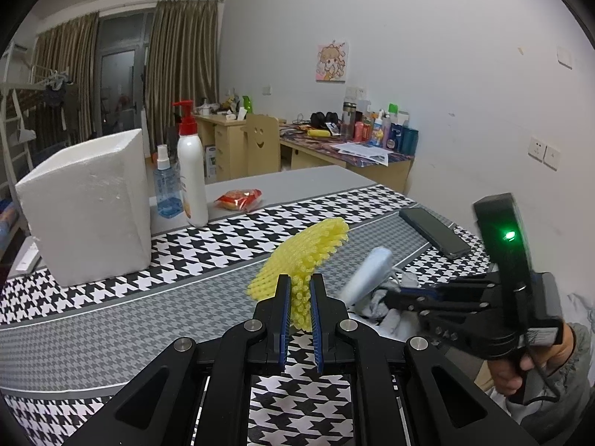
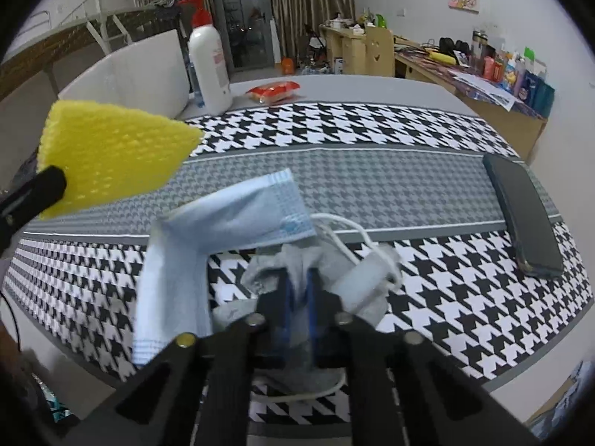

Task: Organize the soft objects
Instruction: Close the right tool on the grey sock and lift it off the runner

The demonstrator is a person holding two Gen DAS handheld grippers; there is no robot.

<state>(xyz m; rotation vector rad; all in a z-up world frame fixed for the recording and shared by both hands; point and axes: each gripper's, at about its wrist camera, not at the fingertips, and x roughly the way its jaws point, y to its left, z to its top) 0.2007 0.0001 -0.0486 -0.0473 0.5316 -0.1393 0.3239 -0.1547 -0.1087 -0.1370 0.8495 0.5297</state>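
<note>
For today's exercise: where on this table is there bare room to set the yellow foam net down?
Free: the grey strip between foam box and phone. Crowded: by the right tool, with mask, sock and cord.

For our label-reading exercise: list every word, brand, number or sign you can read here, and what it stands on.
None reads legibly.
White pump bottle: red print, blurred.
Blue spray bottle: label too small.
Red snack packet: print blurred.
Desk bottles: labels too small.
Wall picture: cartoon figure, no words.
</note>
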